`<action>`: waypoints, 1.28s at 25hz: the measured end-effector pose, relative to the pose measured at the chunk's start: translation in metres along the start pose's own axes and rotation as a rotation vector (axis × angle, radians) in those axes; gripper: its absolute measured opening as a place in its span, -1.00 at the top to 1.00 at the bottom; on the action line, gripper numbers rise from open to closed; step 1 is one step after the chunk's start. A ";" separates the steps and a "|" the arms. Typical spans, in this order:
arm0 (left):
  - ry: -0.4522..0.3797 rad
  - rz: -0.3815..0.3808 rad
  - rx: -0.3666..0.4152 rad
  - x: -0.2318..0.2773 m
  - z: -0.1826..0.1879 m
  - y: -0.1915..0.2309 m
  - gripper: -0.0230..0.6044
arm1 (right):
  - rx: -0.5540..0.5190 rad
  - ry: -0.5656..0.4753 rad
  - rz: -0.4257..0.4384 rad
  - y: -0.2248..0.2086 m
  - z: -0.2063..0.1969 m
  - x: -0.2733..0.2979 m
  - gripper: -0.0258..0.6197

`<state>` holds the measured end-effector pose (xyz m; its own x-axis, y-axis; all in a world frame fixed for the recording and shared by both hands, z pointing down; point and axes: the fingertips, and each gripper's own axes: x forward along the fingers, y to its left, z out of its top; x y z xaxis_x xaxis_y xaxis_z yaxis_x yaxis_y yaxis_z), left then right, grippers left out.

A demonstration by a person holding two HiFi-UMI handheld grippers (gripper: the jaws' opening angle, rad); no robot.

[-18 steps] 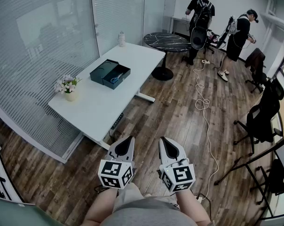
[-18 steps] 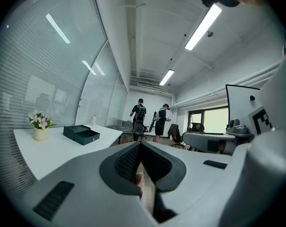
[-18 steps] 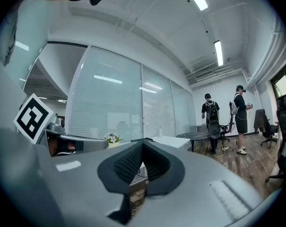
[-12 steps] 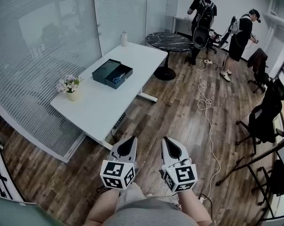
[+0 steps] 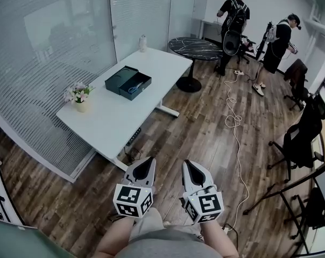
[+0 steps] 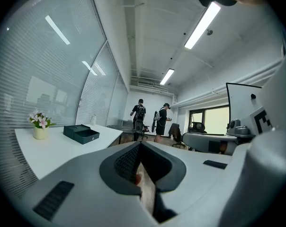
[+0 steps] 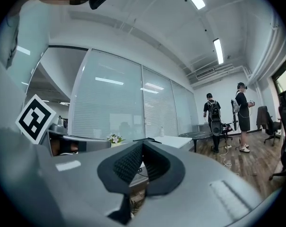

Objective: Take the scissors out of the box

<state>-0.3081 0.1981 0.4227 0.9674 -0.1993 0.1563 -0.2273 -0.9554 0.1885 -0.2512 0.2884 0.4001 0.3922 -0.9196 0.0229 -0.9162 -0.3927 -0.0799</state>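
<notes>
Both tools are held low in front of the person, over the wooden floor [image 5: 195,128] and well apart from the worktop [image 5: 114,120].

- Left tool [image 5: 149,158]: jaws closed together, nothing between them. The left gripper view shows the same, pads meeting at the tip [image 6: 140,144].
- Right tool [image 5: 186,162]: jaws also pressed together and empty, as the right gripper view confirms [image 7: 142,144].

The two tools sit side by side, near each other but not touching.

The box [image 5: 128,83] is dark and open, its two halves side by side. It lies on the far half of the white worktop. The scissors [image 5: 132,89] have blue handles and lie inside the half nearer the worktop's edge.

A flower pot [image 5: 79,98] stands at the worktop's left end and a bottle [image 5: 143,43] at its far corner. A dark round table [image 5: 197,48] stands just past the worktop. Two people [image 5: 233,16] stand at the back of the room. A white cable [image 5: 233,120] snakes across the floor, and a black chair [image 5: 301,138] is on the right.
</notes>
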 end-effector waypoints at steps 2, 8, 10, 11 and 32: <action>0.003 0.002 -0.005 0.000 -0.001 -0.002 0.91 | 0.014 0.004 0.009 0.000 -0.002 0.000 0.89; 0.019 0.011 -0.011 0.008 -0.002 -0.001 0.91 | 0.034 0.005 0.040 -0.002 -0.004 0.005 0.89; 0.023 0.012 -0.009 0.014 -0.003 0.000 0.91 | 0.043 0.003 0.048 -0.006 -0.006 0.010 0.89; 0.026 0.012 -0.008 0.018 -0.003 0.002 0.91 | 0.048 0.004 0.051 -0.009 -0.007 0.013 0.89; 0.031 -0.028 -0.007 0.225 0.036 0.083 0.91 | 0.030 -0.017 0.058 -0.119 0.012 0.198 0.89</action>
<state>-0.1053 0.0664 0.4390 0.9696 -0.1651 0.1807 -0.2006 -0.9591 0.1998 -0.0634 0.1531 0.4026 0.3403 -0.9403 0.0008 -0.9345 -0.3382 -0.1108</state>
